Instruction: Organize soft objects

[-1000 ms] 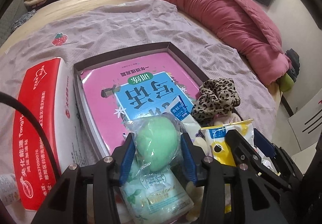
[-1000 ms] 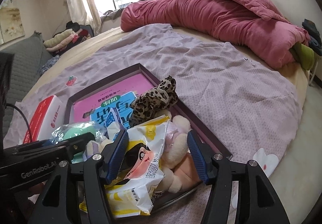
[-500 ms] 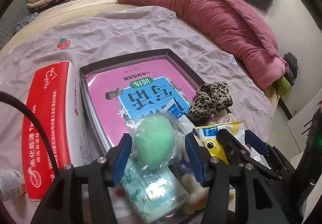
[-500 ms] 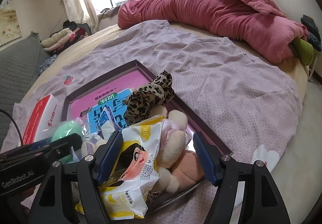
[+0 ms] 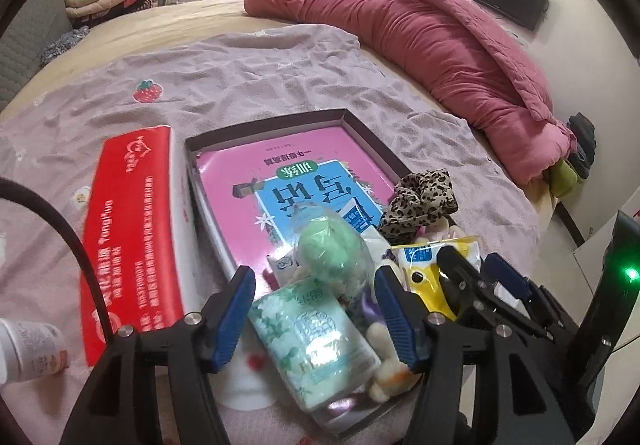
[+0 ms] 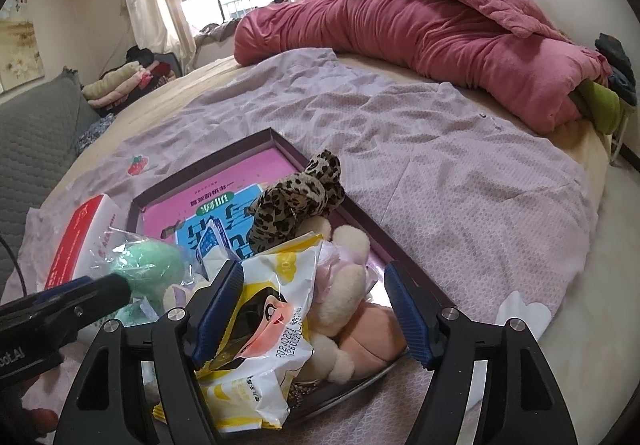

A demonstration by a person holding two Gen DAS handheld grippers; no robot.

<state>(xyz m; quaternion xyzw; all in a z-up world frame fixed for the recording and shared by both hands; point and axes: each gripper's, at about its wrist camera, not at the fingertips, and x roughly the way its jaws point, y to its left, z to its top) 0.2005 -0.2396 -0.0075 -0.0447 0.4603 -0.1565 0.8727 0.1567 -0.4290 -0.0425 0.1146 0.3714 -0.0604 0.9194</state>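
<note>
1. left gripper [image 5: 316, 311]: jaws spread apart, gripping nothing; a mint tissue pack [image 5: 314, 329] lies between the blue pads, apart from both.
2. just ahead of the left fingertips: a green sponge in a clear bag [image 5: 334, 253], resting on the tray's contents and free of the pads.
3. right gripper [image 6: 316, 311]: jaws spread apart, clamping nothing; a yellow-and-white snack packet [image 6: 268, 329] lies against its left pad, and a cream plush toy [image 6: 344, 285] sits between the pads.
4. farther ahead of both grippers: a leopard-print scrunchie [image 6: 298, 201] lies on a pink book [image 5: 288, 181] inside the dark tray [image 5: 268, 123].
5. left of the left gripper, outside the tray: a red-and-white box [image 5: 136, 229].
6. beneath everything: a lilac sheet [image 6: 460, 173]; a pink quilt [image 6: 420, 29] lies well beyond.
</note>
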